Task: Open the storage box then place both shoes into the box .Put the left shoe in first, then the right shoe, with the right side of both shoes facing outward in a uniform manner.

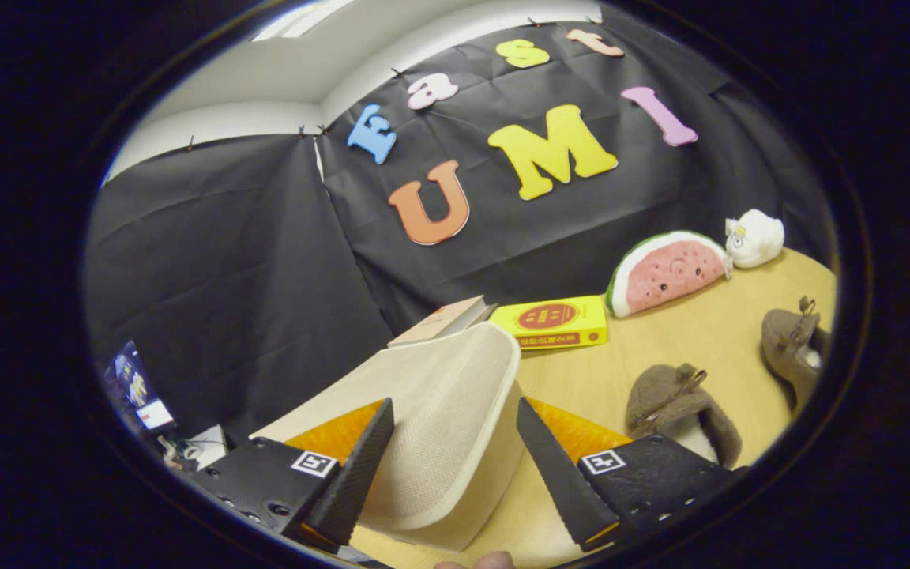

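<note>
Lifting the lid could go wrong, I think: the gripper has its two fingers spread wide with the lid in the gap, neither finger looks pressed on it, so it may slip and drop shut on the box. The gripper points forward and a bit down over the box on the table. Both shoes wait on the table past the lid, the near shoe just beside it and the far shoe farther off.
</note>
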A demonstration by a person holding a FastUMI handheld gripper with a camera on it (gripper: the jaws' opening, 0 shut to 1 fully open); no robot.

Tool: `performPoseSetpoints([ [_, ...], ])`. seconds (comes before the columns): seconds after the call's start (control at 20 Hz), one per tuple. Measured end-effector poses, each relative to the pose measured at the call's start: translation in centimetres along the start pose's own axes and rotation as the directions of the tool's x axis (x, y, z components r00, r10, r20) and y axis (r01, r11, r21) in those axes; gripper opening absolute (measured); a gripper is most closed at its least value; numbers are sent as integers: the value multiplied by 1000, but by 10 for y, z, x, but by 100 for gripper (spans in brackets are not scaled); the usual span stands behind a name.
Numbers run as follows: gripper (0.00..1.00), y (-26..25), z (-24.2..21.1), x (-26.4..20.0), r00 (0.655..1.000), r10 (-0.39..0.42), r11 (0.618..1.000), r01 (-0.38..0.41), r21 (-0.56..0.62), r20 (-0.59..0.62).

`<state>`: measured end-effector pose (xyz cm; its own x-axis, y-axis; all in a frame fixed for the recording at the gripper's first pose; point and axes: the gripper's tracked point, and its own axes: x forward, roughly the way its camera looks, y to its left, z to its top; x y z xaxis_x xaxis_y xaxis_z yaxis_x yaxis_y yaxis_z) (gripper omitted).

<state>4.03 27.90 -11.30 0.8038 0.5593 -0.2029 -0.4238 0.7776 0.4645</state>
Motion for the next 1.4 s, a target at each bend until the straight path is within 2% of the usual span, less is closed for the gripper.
performPoseSetpoints([
  [0.2,95,4,-9,7,998,43,988,-36,150,-44],
  [0.55,95,14,-16,12,985,126,950,-86,299,-118],
  [0.65,91,11,-7,7,988,115,944,-76,320,-104],
  [0.85,43,5,27,-7,997,77,945,-66,320,-22],
  [0.95,18,13,29,-8,996,85,955,-70,287,-39],
  [1.0,18,13,27,-3,997,70,961,-57,269,-39],
  [1.1,7,19,41,-10,996,74,970,-62,236,-40],
  [1.4,7,70,96,-7,991,133,984,-131,121,-8],
])
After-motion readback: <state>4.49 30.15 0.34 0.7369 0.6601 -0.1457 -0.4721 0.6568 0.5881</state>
